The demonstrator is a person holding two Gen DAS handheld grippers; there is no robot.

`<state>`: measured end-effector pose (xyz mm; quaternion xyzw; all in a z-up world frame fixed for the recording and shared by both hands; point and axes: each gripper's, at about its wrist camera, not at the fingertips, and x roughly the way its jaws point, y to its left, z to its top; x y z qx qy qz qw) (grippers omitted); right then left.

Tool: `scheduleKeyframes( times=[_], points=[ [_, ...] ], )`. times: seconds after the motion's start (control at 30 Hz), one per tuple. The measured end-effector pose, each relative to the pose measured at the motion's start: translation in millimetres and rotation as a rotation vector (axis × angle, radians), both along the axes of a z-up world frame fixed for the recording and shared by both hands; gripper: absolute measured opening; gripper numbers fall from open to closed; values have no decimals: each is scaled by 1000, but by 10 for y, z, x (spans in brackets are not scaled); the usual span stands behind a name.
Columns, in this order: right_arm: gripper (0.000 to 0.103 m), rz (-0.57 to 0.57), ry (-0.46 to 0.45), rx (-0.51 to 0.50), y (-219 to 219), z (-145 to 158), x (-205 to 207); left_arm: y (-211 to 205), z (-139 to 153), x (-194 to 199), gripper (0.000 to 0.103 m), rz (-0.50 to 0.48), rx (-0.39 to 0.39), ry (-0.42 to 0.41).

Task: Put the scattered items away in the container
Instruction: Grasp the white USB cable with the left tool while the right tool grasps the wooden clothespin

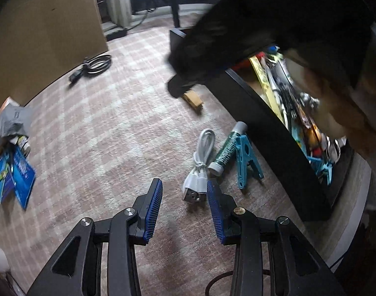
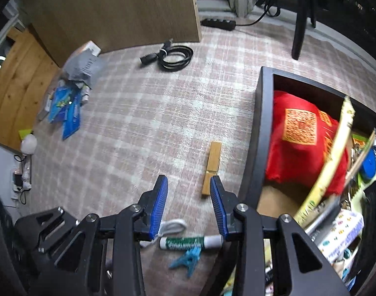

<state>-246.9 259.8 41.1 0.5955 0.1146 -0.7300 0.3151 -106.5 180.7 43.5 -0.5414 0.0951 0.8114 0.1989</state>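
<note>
Left claw (image 1: 184,190) gapes empty above white cable (image 1: 200,165).

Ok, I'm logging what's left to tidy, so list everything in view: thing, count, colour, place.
USB cable: one, white, coiled on carpet beside the tube.
Tube: one, green with grey caps, lying against the blue clip.
Plastic clip: one, light blue, on carpet by the container wall.
Wooden clothespin: one, tan, on carpet.
Power cord: one, black, coiled near the wooden panel.
Blue packets: a pile, by the grey bag.
Container: one, black, already cluttered.
Left gripper: open, empty.
Right gripper: open, empty.
</note>
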Motion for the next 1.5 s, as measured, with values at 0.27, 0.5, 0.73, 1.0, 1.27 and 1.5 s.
scheduleKeyframes(
  times=[0.27,0.5,0.73,1.0,1.27,1.5],
  points=[
    [35,-16,-32,52,-96,-217,-111,128,-109,-41,36,-36,5,-6],
    [31,-20,-29,93,-91,-225,-182,135,-197,-22,30,-42,-15,-2],
    [27,-1,-17,135,-149,-286,-190,156,-195,17,30,-69,-34,13],
    [20,22,2,180,-265,-361,-180,147,-188,-3,22,-44,-42,28],
    [13,-16,-24,110,-142,-329,-204,-81,-143,19,20,67,-1,10],
    [13,-61,-23,11,76,-68,-237,-267,102,50,20,155,73,24]
  ],
)
